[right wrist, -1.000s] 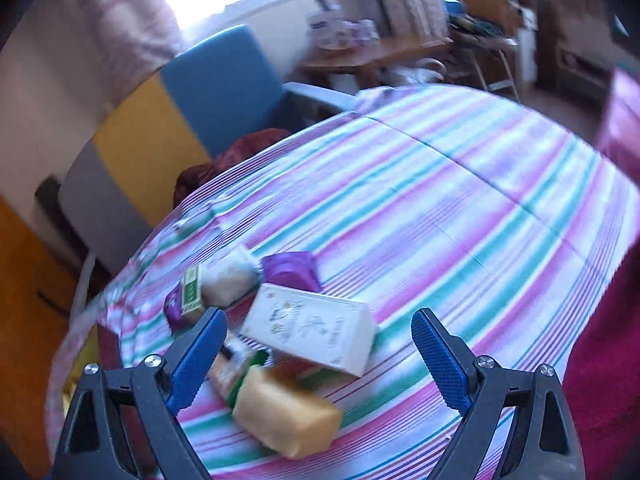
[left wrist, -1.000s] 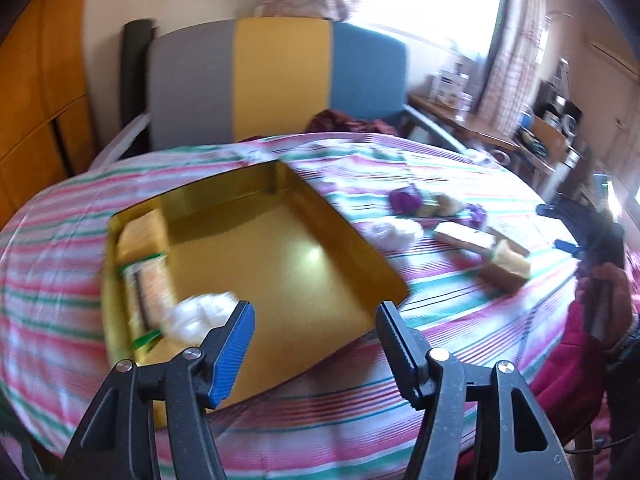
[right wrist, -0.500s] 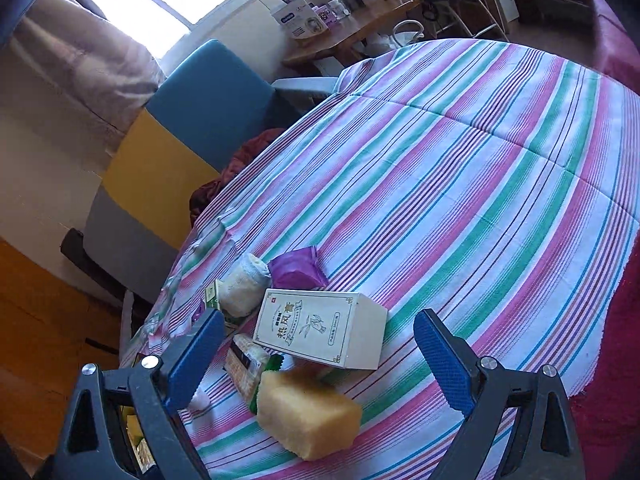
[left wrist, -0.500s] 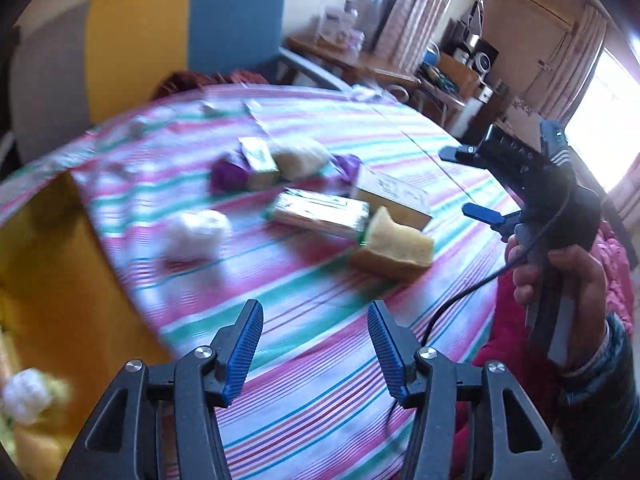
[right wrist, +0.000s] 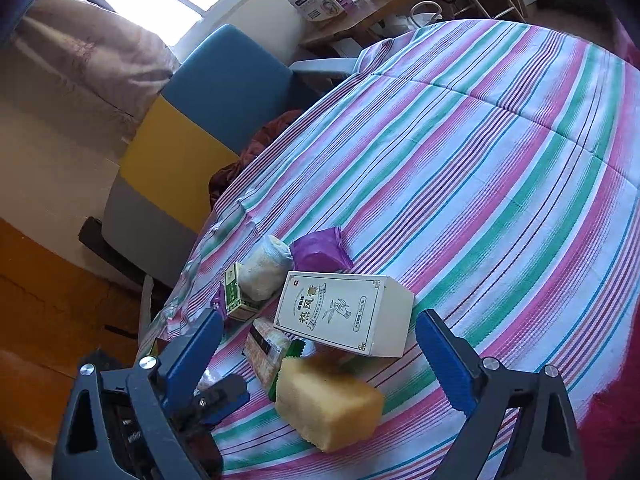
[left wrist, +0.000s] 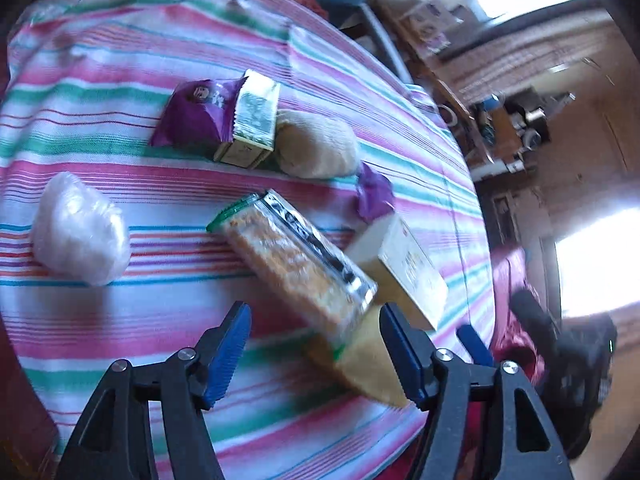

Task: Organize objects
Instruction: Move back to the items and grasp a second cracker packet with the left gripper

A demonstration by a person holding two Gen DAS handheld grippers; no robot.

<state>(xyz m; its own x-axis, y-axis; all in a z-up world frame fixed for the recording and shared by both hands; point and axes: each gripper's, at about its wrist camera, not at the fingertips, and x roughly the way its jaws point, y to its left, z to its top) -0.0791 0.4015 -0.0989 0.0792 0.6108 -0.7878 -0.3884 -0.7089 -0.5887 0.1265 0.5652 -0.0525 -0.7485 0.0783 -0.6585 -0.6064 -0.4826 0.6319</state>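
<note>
Left wrist view looks down on the round table under its striped cloth [left wrist: 120,60] — pink, green and white bands — with the loose items gathered toward the middle and right. Behind the table, in the right wrist view, stands a chair [right wrist: 192,120] with a blue, yellow and grey back. Largest of the items is the cream box with green lettering [right wrist: 344,312], lying flat beside the long clear-wrapped cracker pack [left wrist: 296,264], which runs diagonally and touches the box along one side. A yellow sponge block [right wrist: 328,404] sits at the near end of that pack, partly under it. Farther off, a purple snack packet [left wrist: 196,114] leans against a small green-and-cream carton [left wrist: 252,120], with a beige rolled cloth [left wrist: 316,144] touching the carton's other side; a smaller purple wrapper [left wrist: 374,196] lies between the roll and the cream box. A white crumpled bag [left wrist: 80,236] rests alone, well apart to the left. The left gripper [left wrist: 314,350] hangs over the cloth with its blue fingers spreading wider; the sponge and the pack's end show between them, yet the pads press on nothing. The right gripper [right wrist: 316,352] has its fingers spread wide above the sponge and cream box — touching neither.
</note>
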